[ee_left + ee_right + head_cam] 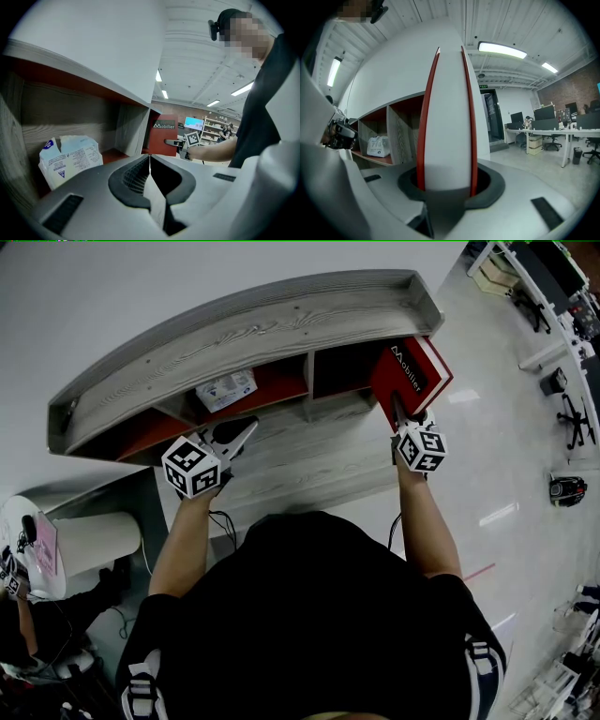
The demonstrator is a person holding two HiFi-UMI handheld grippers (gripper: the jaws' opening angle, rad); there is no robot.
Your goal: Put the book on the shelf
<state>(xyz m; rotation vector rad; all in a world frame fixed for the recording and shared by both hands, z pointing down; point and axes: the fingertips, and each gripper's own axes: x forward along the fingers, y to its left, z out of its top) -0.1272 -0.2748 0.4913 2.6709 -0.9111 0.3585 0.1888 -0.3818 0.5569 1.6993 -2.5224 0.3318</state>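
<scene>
A red hardback book (412,376) with white lettering stands on edge at the open right end of the grey wooden shelf (253,329), tilted beside its last compartment. My right gripper (401,413) is shut on the book's lower edge. In the right gripper view the white page edge of the book (447,117) rises straight up between the jaws of the right gripper (447,180). My left gripper (246,430) hangs in front of the middle compartment, jaws together and holding nothing. The left gripper (149,157) looks sideways at the book (164,133).
A white printed packet (225,390) lies in the red-floored middle compartment, also the packet (70,157) just left of my left jaws. A white round table (84,540) and a seated person are at lower left. Office desks and chairs (572,418) line the right side.
</scene>
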